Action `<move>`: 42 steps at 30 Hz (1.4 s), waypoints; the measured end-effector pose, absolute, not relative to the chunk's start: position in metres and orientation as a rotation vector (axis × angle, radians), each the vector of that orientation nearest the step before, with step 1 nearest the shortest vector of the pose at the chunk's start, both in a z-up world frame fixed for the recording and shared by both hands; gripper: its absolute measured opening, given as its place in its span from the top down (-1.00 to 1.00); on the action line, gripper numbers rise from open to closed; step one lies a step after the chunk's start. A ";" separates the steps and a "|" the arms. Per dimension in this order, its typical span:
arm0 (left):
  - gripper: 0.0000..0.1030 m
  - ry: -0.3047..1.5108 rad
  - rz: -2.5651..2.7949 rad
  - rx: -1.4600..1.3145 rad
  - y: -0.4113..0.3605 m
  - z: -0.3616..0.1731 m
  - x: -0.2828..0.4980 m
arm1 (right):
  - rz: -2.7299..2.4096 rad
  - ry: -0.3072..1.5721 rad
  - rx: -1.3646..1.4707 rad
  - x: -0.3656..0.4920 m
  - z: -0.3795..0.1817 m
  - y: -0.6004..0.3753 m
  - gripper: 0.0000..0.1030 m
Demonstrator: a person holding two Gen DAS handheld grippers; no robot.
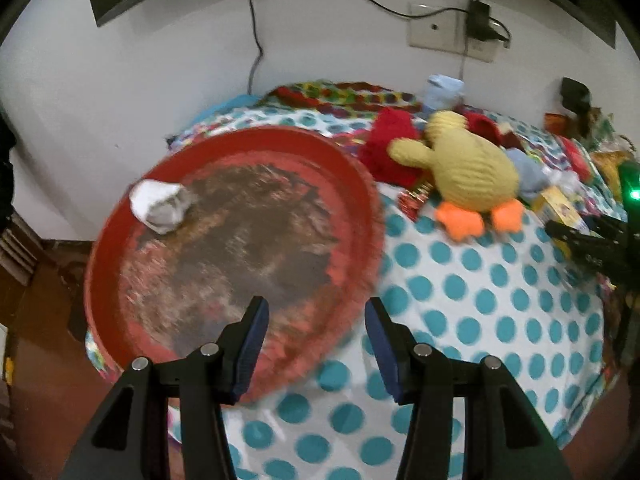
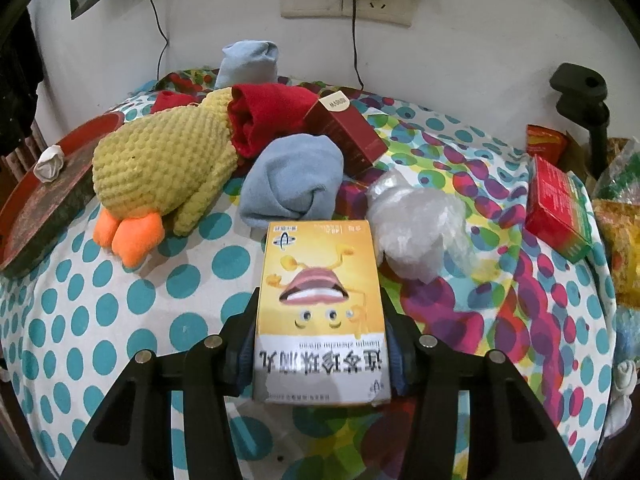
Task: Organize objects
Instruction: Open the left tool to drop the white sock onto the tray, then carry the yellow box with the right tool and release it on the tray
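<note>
Right gripper (image 2: 320, 344): angled down over the polka-dot bedspread (image 2: 100, 320), jaws clamped on both sides of a yellow medicine box (image 2: 320, 304) lying lengthwise between them. Left gripper (image 1: 316, 344): angled down, jaws apart, empty, above the near rim of the red tray (image 1: 120, 208). Tray holds a white sock ball (image 1: 160, 206). Yellow plush duck (image 2: 160, 160) lies beyond the box.
</note>
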State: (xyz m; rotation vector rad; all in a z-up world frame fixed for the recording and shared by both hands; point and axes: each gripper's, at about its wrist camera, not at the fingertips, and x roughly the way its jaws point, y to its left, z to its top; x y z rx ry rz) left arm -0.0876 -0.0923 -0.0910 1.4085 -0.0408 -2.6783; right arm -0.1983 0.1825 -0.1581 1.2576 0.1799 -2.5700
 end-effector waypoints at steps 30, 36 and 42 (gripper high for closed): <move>0.00 -0.003 -2.728 1.432 -0.083 -0.121 -0.022 | -2.452 0.163 1.105 -0.112 -0.085 0.168 0.06; 0.00 0.069 -2.705 1.397 -0.107 -0.116 -0.005 | -2.315 0.227 1.057 -0.133 -0.069 0.058 0.06; 0.00 0.124 -2.676 1.374 -0.136 -0.118 0.010 | -2.215 0.338 1.078 -0.160 -0.073 -0.042 0.06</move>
